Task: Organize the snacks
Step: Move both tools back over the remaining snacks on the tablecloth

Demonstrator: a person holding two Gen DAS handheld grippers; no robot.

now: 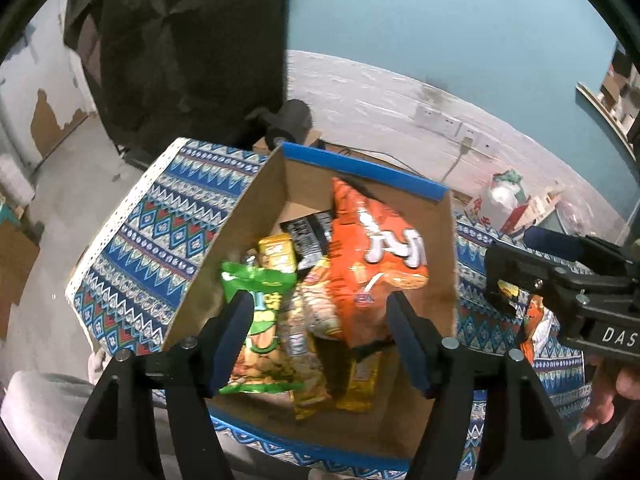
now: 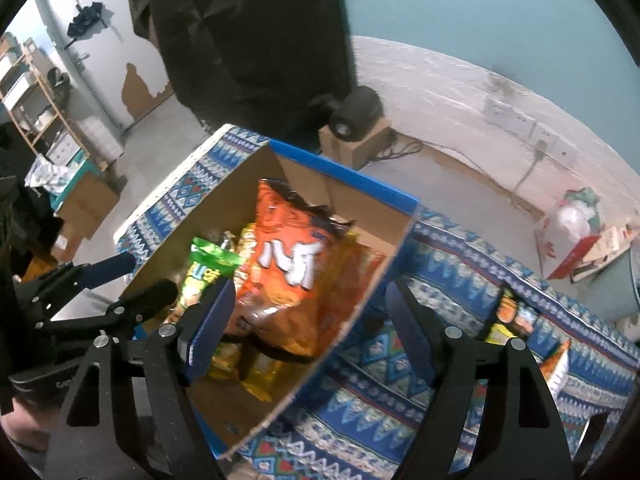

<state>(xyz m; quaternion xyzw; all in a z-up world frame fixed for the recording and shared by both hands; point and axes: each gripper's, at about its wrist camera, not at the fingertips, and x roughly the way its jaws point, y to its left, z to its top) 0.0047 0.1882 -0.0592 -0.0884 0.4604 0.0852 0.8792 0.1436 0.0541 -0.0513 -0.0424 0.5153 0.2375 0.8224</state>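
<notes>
A cardboard box [image 1: 360, 168] with a blue rim stands on a blue patterned tablecloth [image 1: 160, 216]. Inside it, a large orange chip bag [image 1: 372, 256] leans over a green bag [image 1: 260, 320], yellow packs [image 1: 276, 254] and a black pack [image 1: 308, 232]. My left gripper [image 1: 320, 312] hovers open over the box with nothing between its fingers. In the right wrist view my right gripper [image 2: 310, 296] is open, straddling the box's right wall [image 2: 372, 300] above the orange bag [image 2: 288, 264] without pressing on anything. Loose snack packs [image 2: 512, 316] lie on the cloth to the right.
A black lamp-like device [image 2: 356, 112] sits on a small carton behind the table, with a dark cloth hanging above it. A red and white box [image 2: 572, 236] stands at the far right. A wooden shelf [image 2: 32, 92] is at the far left. A person's hand [image 1: 624, 384] holds the right gripper.
</notes>
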